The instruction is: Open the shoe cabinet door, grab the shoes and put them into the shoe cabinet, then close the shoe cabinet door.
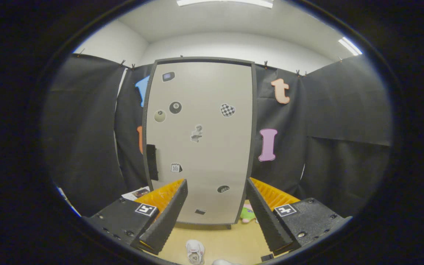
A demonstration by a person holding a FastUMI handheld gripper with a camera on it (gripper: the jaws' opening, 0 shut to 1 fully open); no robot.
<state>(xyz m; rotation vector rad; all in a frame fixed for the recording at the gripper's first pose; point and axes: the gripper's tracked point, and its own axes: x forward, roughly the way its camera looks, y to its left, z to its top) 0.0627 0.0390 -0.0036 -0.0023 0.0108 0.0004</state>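
Observation:
A tall shoe cabinet with a pale door and dark frame stands upright ahead of me, its door closed and dotted with small stickers. A dark handle sits on the door's left edge. My gripper is open, its two fingers spread wide in front of the door's lower half, with nothing between them. On the wooden floor below the fingers lies a small white shoe, and the tip of a second white shoe shows beside it.
Black cloth walls close in on both sides of the cabinet. A green and pink toy lies on the floor by the cabinet's lower right corner. A printed paper lies at the lower left.

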